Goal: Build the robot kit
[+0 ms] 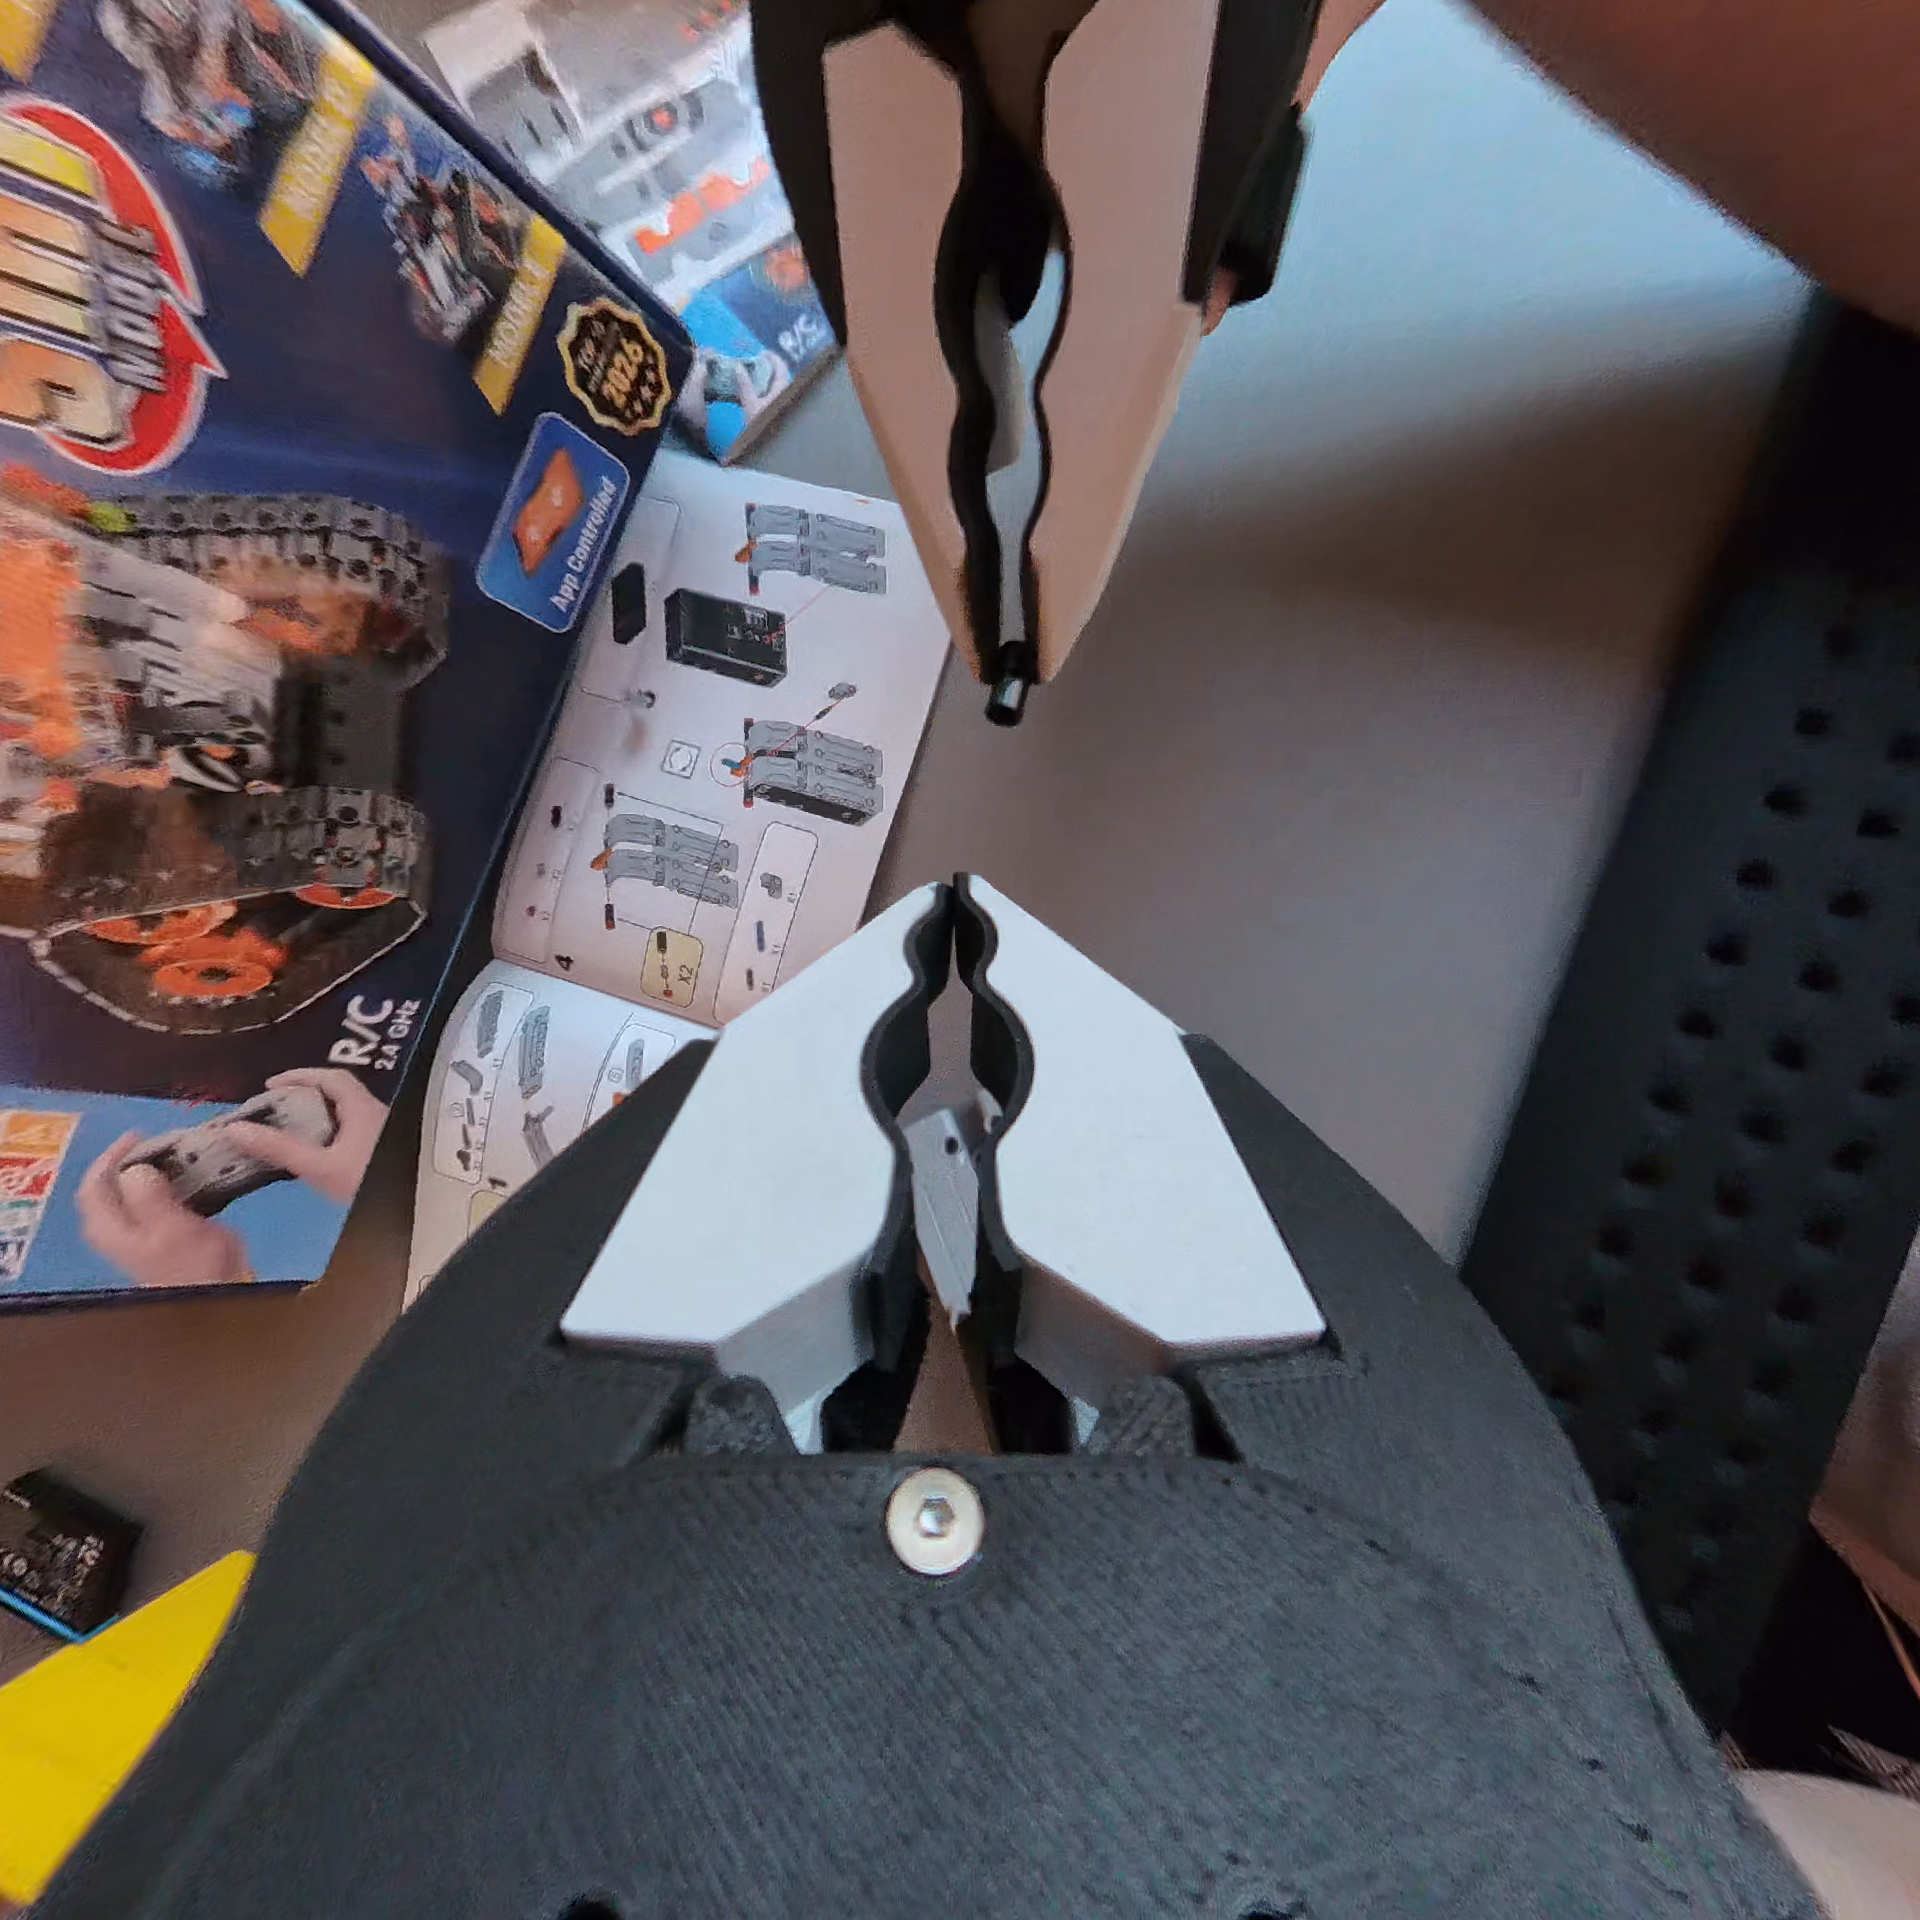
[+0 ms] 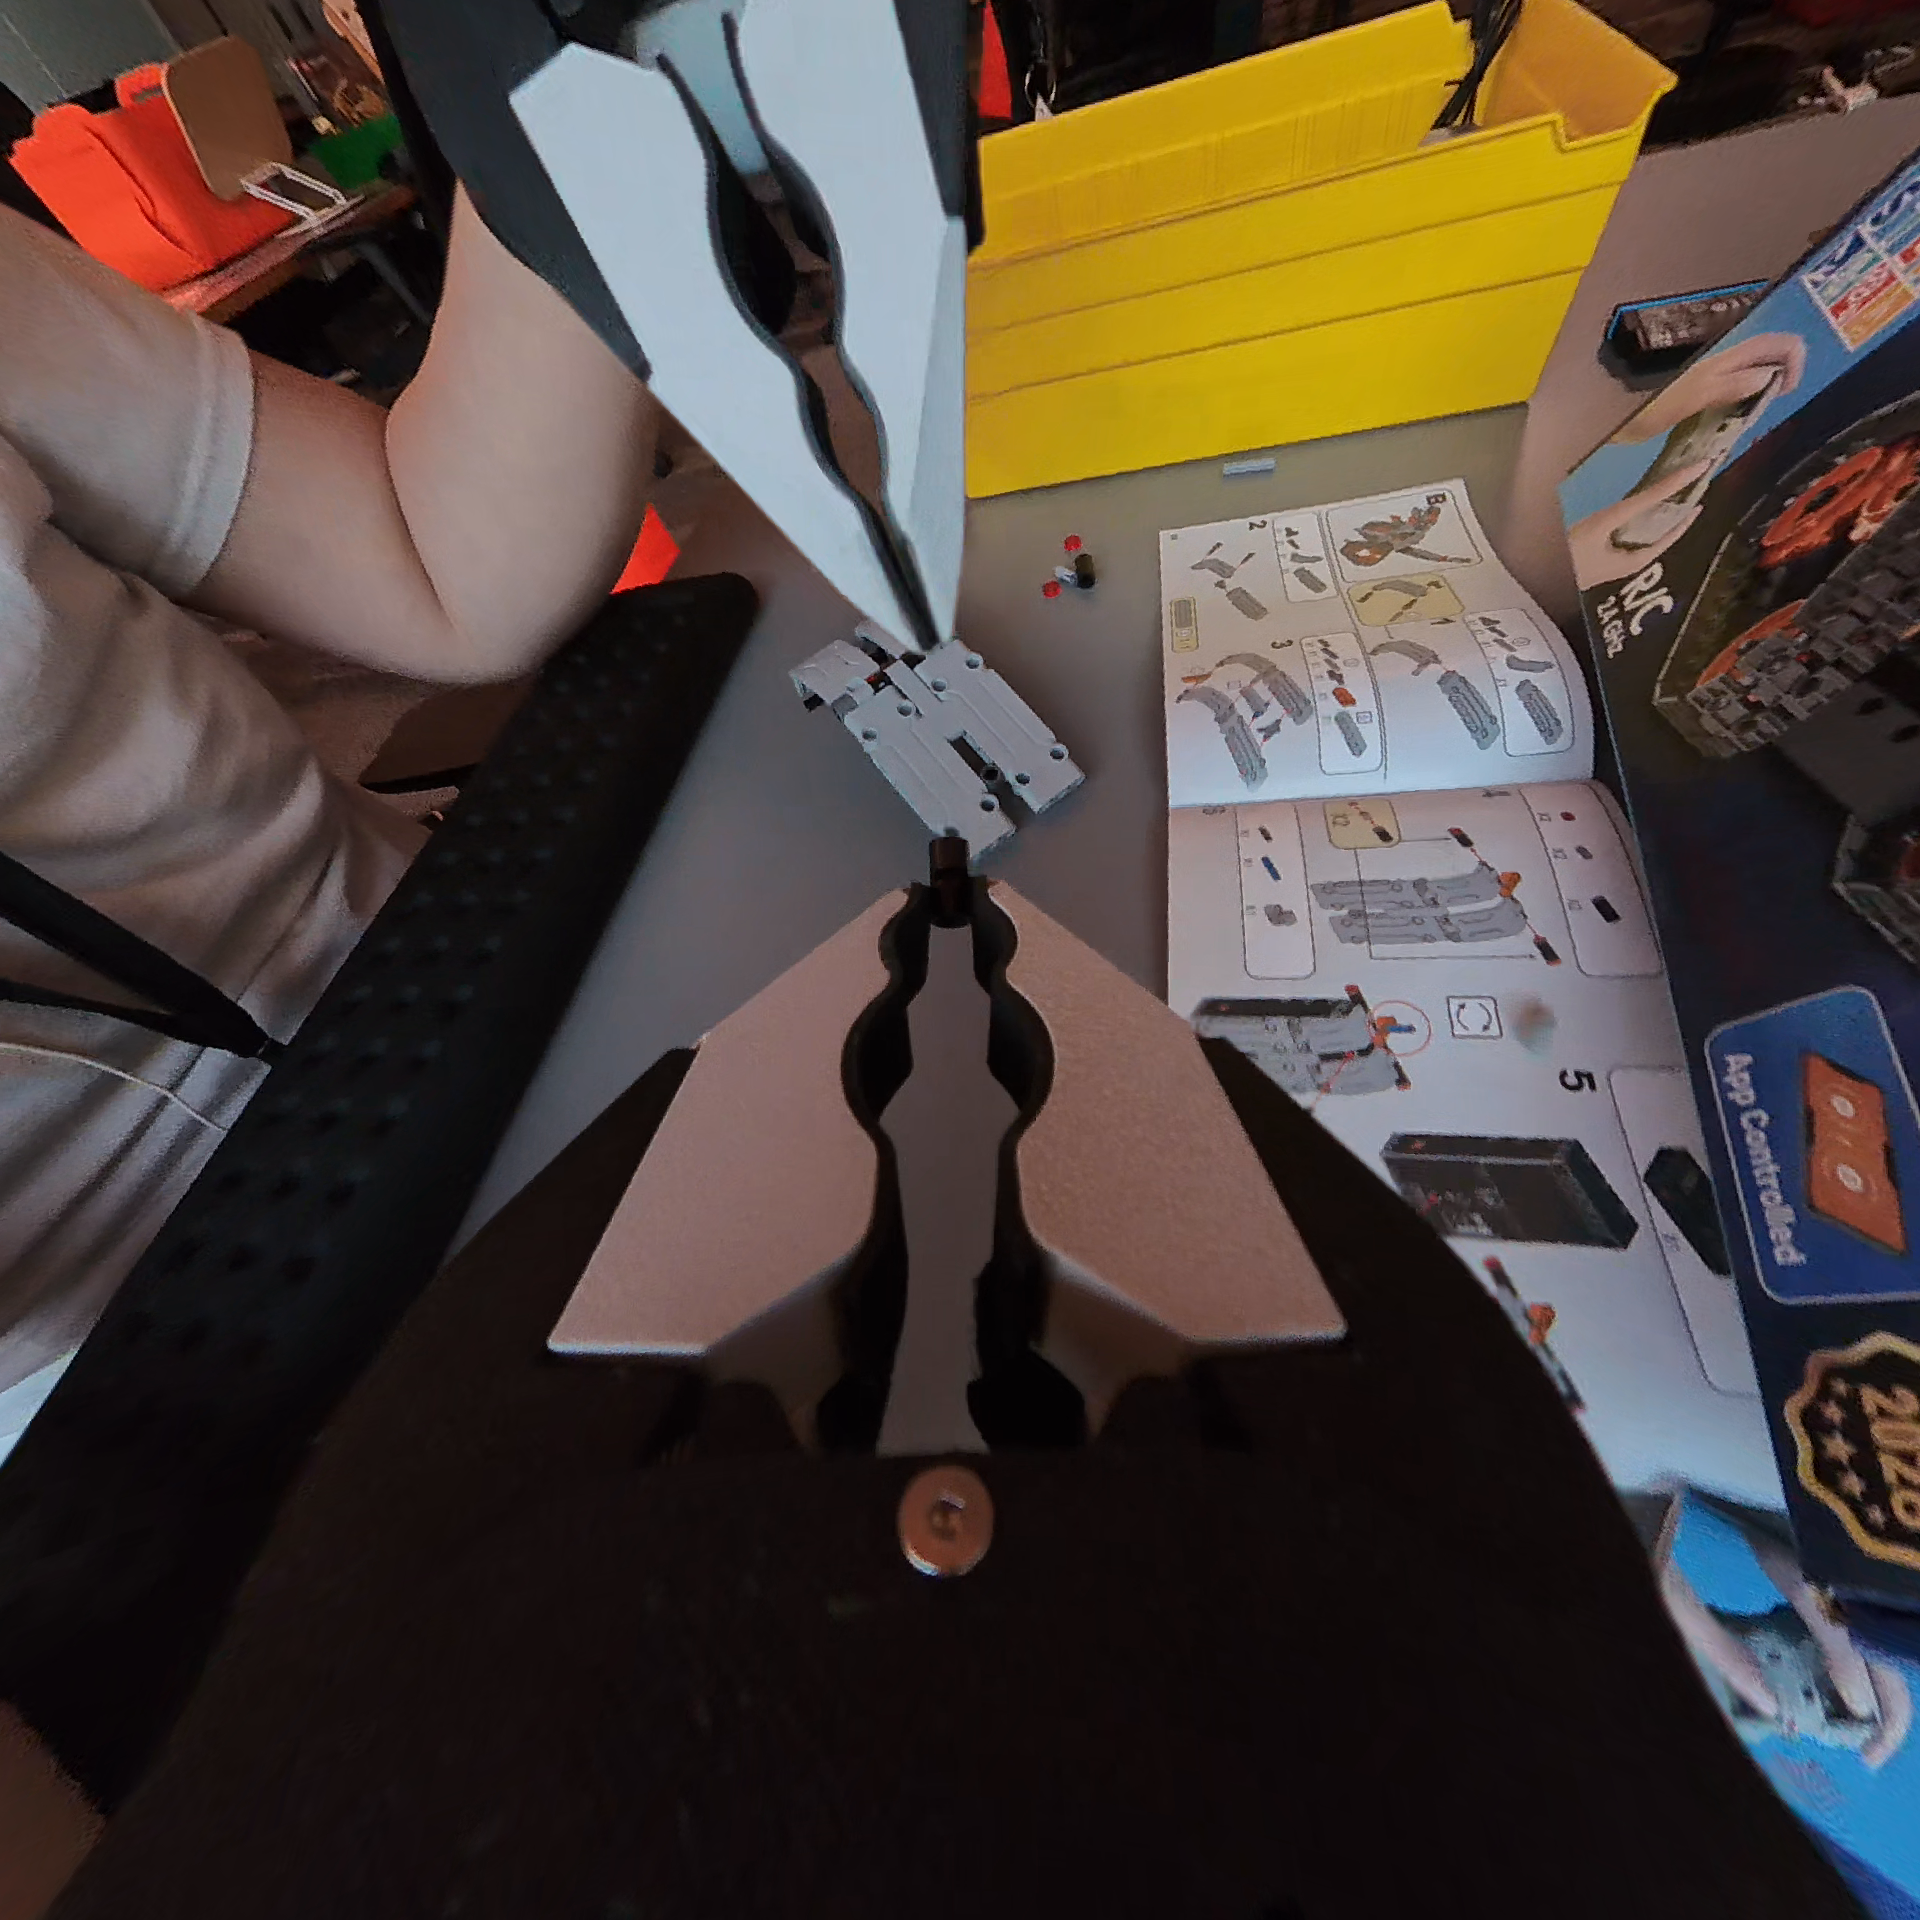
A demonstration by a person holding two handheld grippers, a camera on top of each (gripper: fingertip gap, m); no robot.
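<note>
1. Left gripper (image 2: pixel 925 623), entering upper centre of the right wrist view, is clamped on the grey brick assembly (image 2: pixel 935 732), steadying it above the table (image 2: pixel 790 831).
2. Right gripper (image 2: pixel 948 902), lower centre, is pinched on a black pin (image 2: pixel 948 862), tip at the assembly's edge hole.
3. Open instruction booklet (image 2: pixel 1392 831) lies right, for reference.

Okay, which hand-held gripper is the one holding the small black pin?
The right hand-held gripper, with the beige fingers, pinches the black pin at its tips. The left hand-held gripper holds the grey assembly.

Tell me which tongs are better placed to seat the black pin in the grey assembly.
Right, probably. The right tongs grip the black pin with its tip at the grey assembly, whose far end the left tongs pinch.
</note>
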